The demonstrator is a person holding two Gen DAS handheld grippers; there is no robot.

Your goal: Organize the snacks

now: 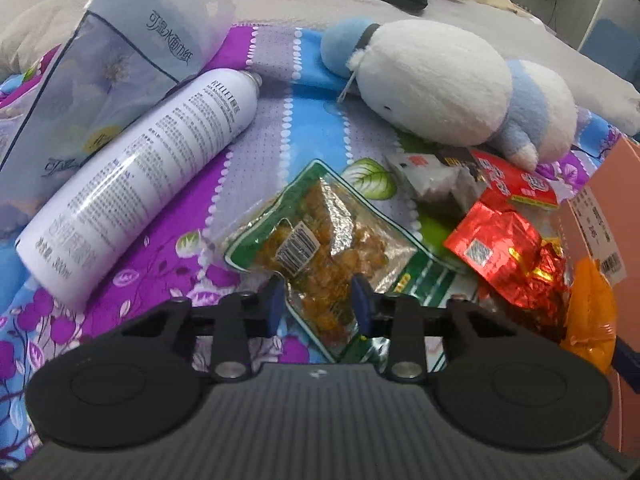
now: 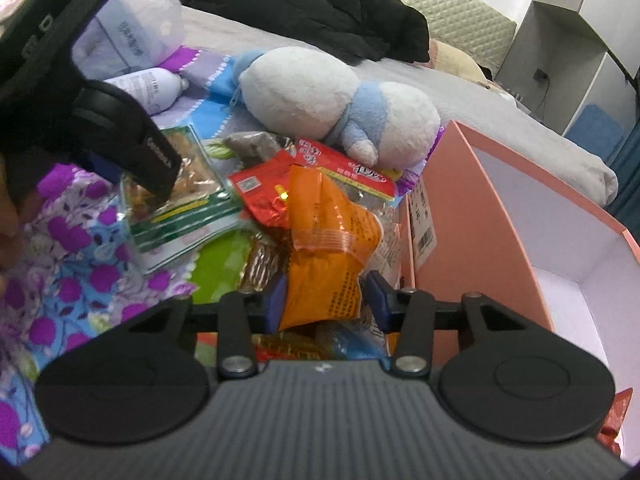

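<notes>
With the right hand-held gripper [image 2: 325, 294] gripping the orange snack packet [image 2: 332, 236] and the left hand-held gripper [image 1: 318, 300] narrowed around the green-edged snack bag [image 1: 320, 240], lift both cleanly, then carry them rightward into the pink box [image 2: 480, 208].

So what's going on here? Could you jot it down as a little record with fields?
setting: floral sheet on a bed
left gripper: fingers either side of green snack bag
right gripper: fingers either side of orange packet
container: pink box, open, at right
snack pile: red foil packet
other: plush toy, spray can
</notes>
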